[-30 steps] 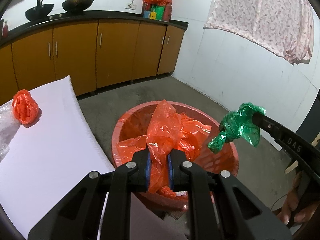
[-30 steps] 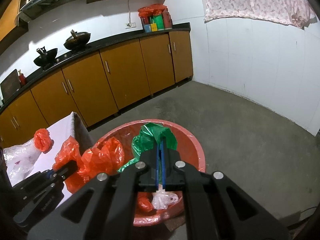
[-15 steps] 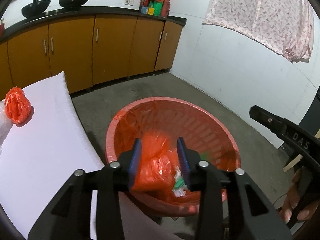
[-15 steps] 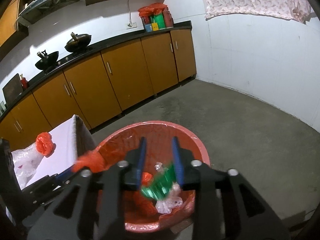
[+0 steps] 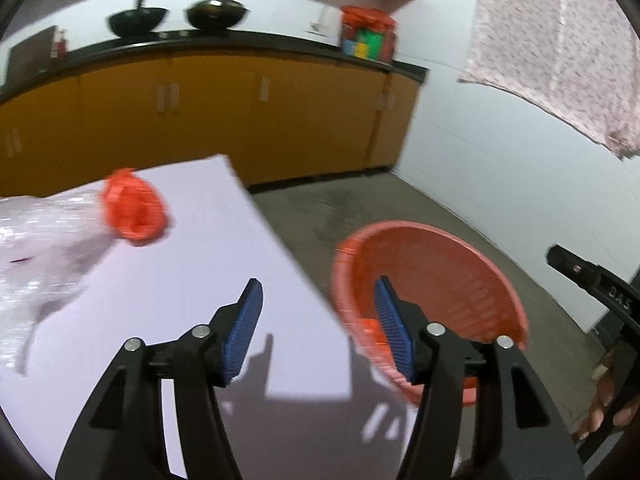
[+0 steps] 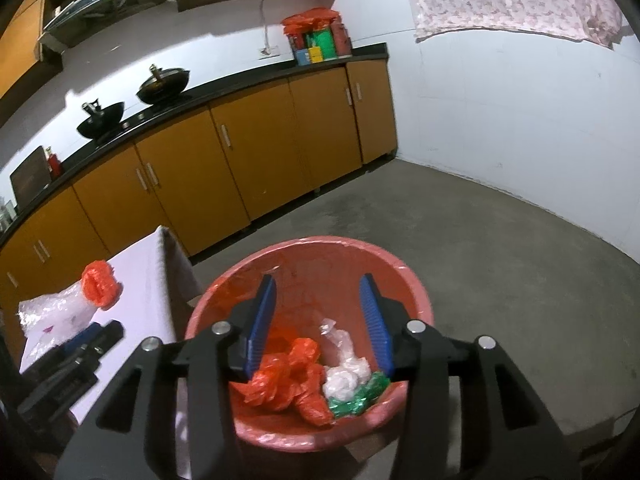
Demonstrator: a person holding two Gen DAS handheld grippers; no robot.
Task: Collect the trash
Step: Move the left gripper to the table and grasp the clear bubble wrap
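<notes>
Both of my claws are empty, their jaws spreading wider with nothing between them. My right claw (image 6: 316,320) hangs above the red basket (image 6: 416,300) on the floor, where an orange bag (image 6: 292,380), a white wad (image 6: 346,376) and a green wrapper (image 6: 356,400) lie in a heap. My left claw (image 5: 318,320) hovers over the white desk (image 5: 192,300), near the edge beside the basket.

Two pieces remain on the desk, near its far end: a crumpled orange bag (image 5: 132,214) and, touching it on the left, a clear plastic sheet (image 5: 40,248).

I judge the step in hand to be reaching for that orange bag. To do it well, I would approach with the jaws wide, straddle the bundle, and pinch its bunched middle rather than a loose flap, keeping clear of the clear sheet beside it.

The orange bag is a rounded lump with no clear long axis; this blurred view does not show which way it points. The clear sheet stretches from the orange bag toward the desk's left edge.
</notes>
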